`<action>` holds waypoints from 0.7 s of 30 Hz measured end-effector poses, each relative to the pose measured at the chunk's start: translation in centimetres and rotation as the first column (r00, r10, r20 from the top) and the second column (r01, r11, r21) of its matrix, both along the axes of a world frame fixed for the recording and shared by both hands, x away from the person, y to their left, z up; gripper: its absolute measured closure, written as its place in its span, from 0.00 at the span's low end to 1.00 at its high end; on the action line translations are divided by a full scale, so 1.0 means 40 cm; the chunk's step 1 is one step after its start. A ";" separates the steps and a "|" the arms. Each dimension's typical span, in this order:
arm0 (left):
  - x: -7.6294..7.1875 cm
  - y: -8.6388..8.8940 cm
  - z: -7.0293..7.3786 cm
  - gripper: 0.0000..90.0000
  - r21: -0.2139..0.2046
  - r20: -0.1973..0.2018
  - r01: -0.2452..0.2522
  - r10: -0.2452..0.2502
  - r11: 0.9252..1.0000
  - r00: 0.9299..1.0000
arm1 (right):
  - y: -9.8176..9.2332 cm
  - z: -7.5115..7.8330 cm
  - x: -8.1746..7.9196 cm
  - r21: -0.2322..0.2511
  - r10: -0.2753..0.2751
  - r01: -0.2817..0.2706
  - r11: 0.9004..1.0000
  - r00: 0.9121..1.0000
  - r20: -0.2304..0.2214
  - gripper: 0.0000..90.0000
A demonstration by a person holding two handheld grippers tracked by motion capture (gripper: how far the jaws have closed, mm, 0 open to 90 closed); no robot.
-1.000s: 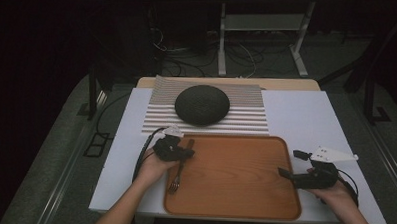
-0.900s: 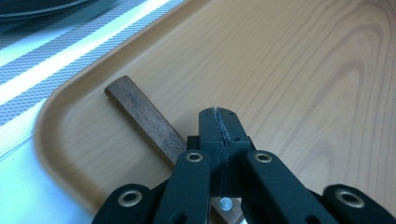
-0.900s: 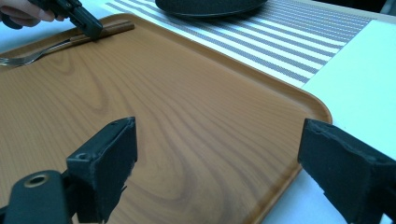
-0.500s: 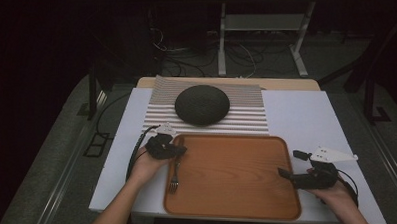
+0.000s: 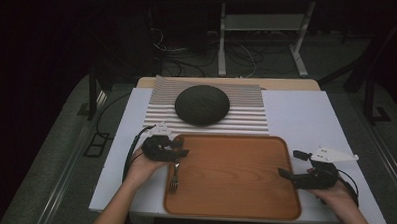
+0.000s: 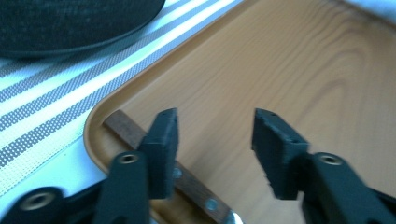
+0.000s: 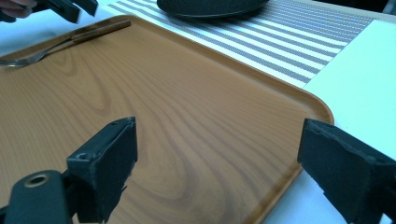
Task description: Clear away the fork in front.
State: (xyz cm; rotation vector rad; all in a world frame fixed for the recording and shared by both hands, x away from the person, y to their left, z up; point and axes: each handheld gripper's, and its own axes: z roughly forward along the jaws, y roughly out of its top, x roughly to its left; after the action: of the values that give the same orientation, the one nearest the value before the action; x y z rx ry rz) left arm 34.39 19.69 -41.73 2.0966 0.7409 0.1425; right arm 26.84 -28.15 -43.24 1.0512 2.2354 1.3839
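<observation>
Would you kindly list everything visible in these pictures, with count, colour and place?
fork: one, metal with brown wooden handle, lying at the tray's left edge
tray: one, orange-brown wood grain, near middle of the table
dome-shaped object: one, dark grey, on the mat
striped mat: one, grey and white, behind the tray
table cover: one, white, over the table
left hand-held gripper: one, black, jaws just opened, above the fork handle
right hand-held gripper: one, black, open, over the tray's right edge

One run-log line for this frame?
left gripper: jaws just opened, above fork handle | fork: lying in tray, left edge | right gripper: open, at tray's right edge
</observation>
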 end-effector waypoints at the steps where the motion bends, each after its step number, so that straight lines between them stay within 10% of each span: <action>1: -0.006 0.004 0.005 0.50 -0.015 0.004 0.001 -0.001 1.000 1.000 | 0.000 0.000 0.000 0.000 0.000 0.000 1.000 1.000 0.000 0.14; 14: -0.067 0.068 0.004 0.04 -0.067 0.048 -0.037 0.040 0.997 0.998 | 0.001 0.003 -0.003 0.006 0.009 -0.009 1.000 1.000 0.000 0.14; 21: -0.085 0.088 -0.010 0.00 -0.050 0.048 -0.043 0.045 0.998 0.998 | 0.001 0.003 -0.004 0.006 0.011 -0.011 1.000 1.000 0.000 0.14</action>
State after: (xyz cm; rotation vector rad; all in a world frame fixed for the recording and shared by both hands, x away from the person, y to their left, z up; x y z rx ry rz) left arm 31.00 23.21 -42.15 2.0241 0.7542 0.1976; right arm 26.68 -28.10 -43.11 1.0422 2.2421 1.3961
